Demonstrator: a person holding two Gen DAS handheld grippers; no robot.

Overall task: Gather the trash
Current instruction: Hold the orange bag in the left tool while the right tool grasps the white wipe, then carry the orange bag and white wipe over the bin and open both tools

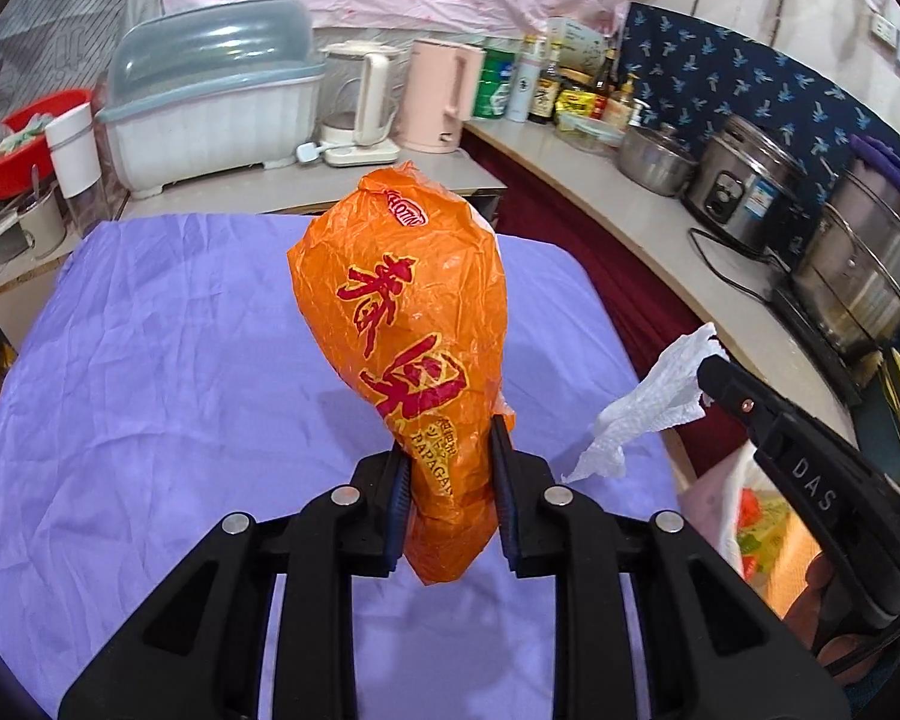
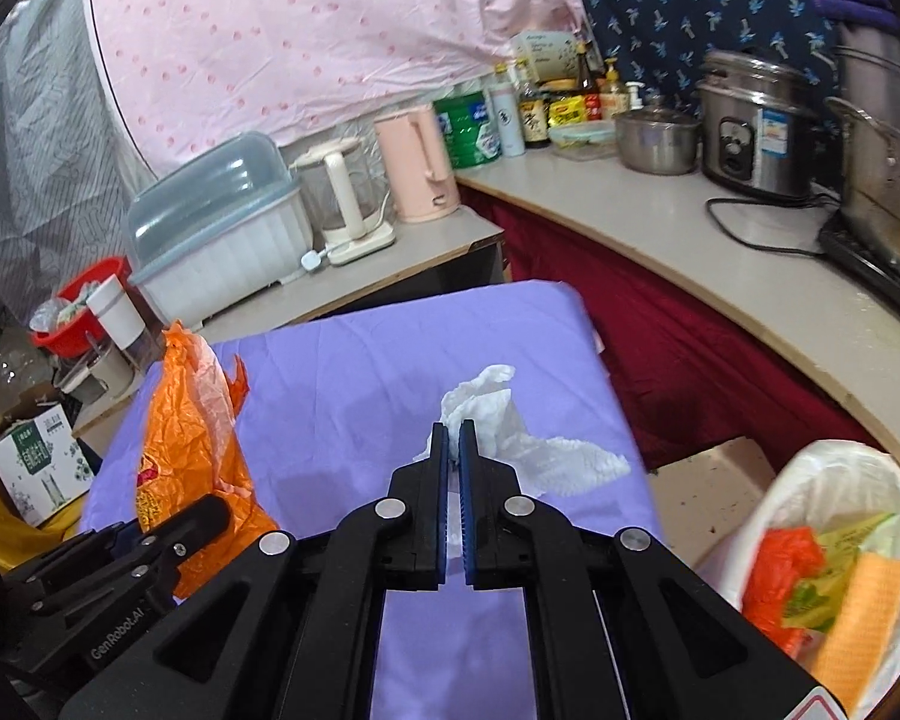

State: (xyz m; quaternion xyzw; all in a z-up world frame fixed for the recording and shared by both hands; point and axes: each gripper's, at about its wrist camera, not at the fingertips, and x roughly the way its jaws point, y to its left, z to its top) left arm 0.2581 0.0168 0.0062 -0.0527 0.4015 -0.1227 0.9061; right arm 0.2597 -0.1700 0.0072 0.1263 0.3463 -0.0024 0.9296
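Two bits of trash are up in the air over the purple desk (image 2: 354, 348). The left gripper (image 1: 450, 492) is squeezing the low end of an orange plastic bag (image 1: 402, 312), so the fat part stands up above its pads. The right gripper (image 2: 453, 450) is closed tight on a crumpled white paper towel (image 2: 510, 426), which droops off to one side.

Both things look very light and soft. The bag is thin and crinkly — it may be slippery, so the pinched neck seems the best place to hold it. The paper towel will probably flop and could tear if pulled hard. A pinch in its bunched middle should keep it.

The white-lined trash bin (image 2: 834, 468) stands on the floor, just past the desk's edge on the right gripper's side. It already has wrappers inside, but its mouth is open. The counter (image 2: 660, 252) with pots curves close behind the bin — so the way in looks best from above.
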